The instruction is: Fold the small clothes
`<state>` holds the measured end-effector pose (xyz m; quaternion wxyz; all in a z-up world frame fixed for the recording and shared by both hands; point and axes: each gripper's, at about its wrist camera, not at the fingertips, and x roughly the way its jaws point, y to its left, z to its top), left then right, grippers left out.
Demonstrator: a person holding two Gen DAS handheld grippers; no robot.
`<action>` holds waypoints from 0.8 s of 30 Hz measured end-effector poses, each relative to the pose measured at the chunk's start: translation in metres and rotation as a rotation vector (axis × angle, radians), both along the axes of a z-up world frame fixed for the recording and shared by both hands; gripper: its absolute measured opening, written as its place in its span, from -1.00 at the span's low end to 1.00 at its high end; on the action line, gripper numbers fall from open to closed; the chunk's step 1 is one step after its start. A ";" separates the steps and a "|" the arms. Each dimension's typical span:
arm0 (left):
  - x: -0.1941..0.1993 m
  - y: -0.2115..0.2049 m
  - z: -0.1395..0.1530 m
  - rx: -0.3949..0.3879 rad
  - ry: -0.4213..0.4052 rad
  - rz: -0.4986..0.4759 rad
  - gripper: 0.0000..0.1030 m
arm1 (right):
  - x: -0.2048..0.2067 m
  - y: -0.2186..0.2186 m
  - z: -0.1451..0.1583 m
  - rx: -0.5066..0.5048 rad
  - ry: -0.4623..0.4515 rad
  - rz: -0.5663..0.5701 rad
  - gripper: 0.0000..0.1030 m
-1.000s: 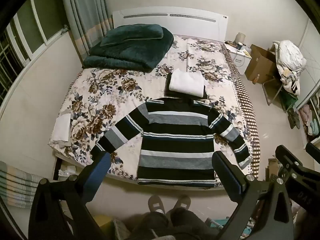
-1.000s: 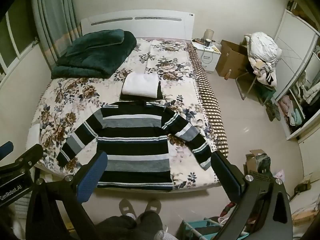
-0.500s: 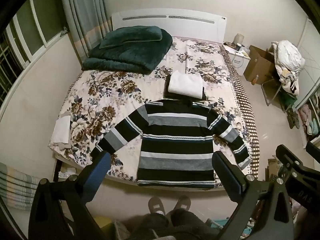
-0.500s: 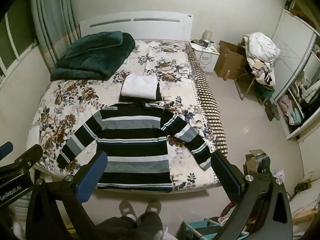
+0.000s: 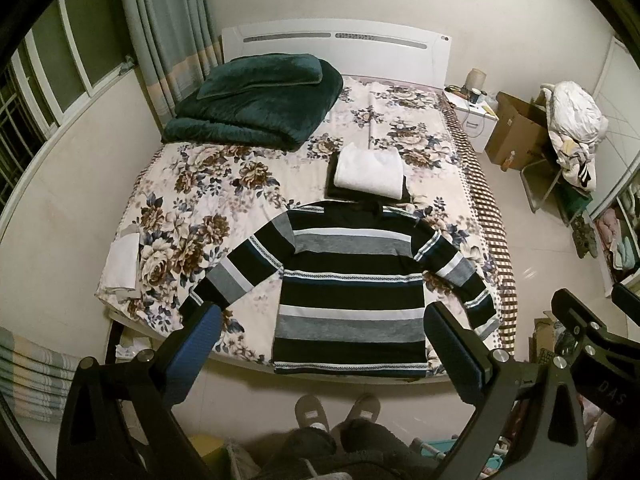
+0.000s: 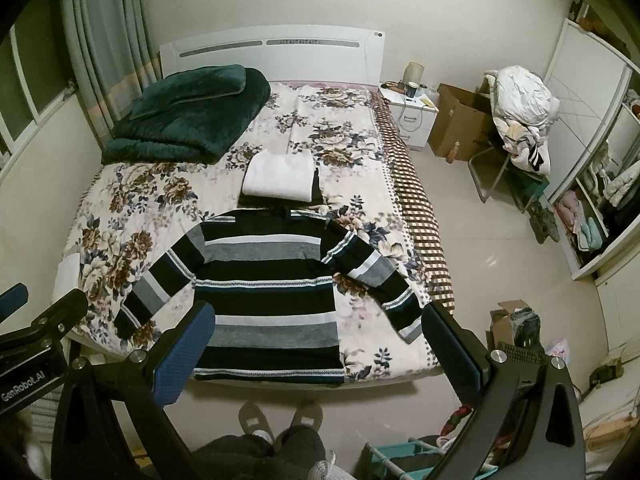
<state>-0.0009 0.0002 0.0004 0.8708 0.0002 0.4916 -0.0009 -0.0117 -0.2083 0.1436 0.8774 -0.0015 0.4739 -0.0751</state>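
A black, grey and white striped sweater lies flat on the floral bed, sleeves spread, hem at the near edge; it also shows in the right wrist view. Behind its collar sits a folded white garment on a folded dark one, seen too in the right wrist view. My left gripper is open and empty, held high above the near edge of the bed. My right gripper is open and empty at the same height, beside the left one.
A dark green folded blanket lies at the head of the bed. A white cloth lies at the bed's left edge. A nightstand, a cardboard box, a chair with clothes and shelves stand at the right. The person's slippered feet are below.
Both grippers have risen or drawn back slightly, so the bed sits a little lower in view. The sweater and folded pile have not moved.
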 end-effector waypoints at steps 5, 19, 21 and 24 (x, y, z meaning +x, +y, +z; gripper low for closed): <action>0.000 0.000 0.000 0.000 -0.002 0.001 1.00 | 0.000 -0.001 0.002 0.001 -0.003 -0.002 1.00; 0.000 0.000 0.000 -0.001 -0.005 0.000 1.00 | -0.001 -0.002 0.004 0.001 -0.006 -0.002 1.00; 0.000 0.000 0.000 0.000 -0.005 -0.001 1.00 | -0.001 -0.002 0.005 0.002 -0.006 -0.001 1.00; 0.000 0.000 0.000 0.000 -0.006 -0.002 1.00 | -0.001 -0.002 0.005 0.003 -0.007 -0.004 1.00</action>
